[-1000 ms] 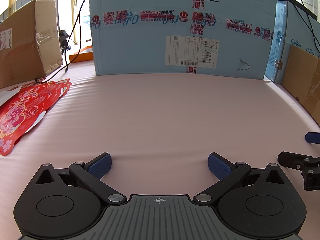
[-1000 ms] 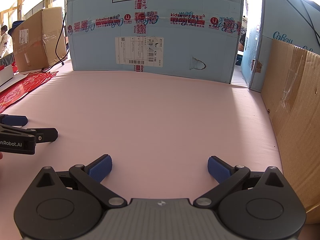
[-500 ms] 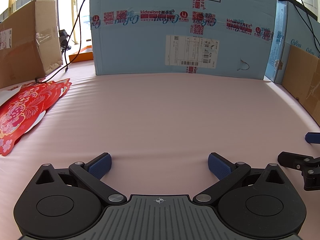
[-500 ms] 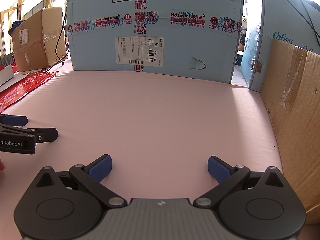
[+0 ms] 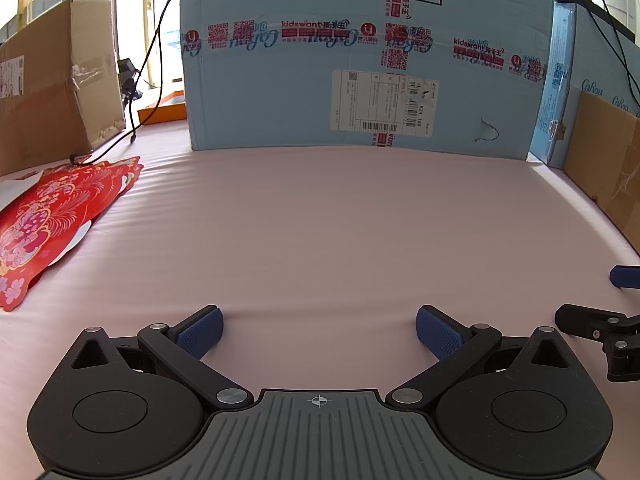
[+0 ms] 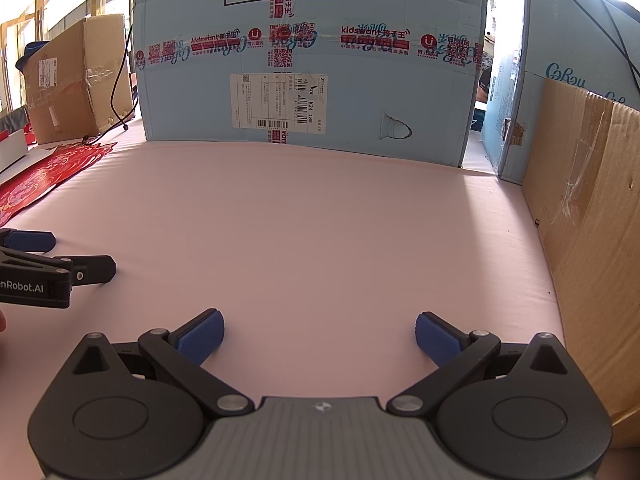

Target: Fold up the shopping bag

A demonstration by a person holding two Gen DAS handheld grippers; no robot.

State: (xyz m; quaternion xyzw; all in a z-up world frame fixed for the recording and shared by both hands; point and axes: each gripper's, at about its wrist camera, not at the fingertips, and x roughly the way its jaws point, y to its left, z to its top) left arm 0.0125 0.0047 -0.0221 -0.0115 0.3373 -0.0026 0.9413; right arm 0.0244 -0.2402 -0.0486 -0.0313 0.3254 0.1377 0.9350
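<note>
Both hand-held grippers rest low over the pink cloth-covered worktop (image 5: 320,220) with jaws spread wide and nothing between them: the left hand-held gripper (image 5: 319,330) shows blue ribbed pads (image 5: 199,333), and the right hand-held gripper (image 6: 319,334) sits just beside it, apart from it. Flat red shopping bags with gold and pink floral print (image 5: 44,220) lie at the worktop's far left edge, well apart from both. A large light-blue cardboard box with printed tape (image 5: 360,60) stands behind, a brown cardboard panel (image 6: 592,240) on the right.
</note>
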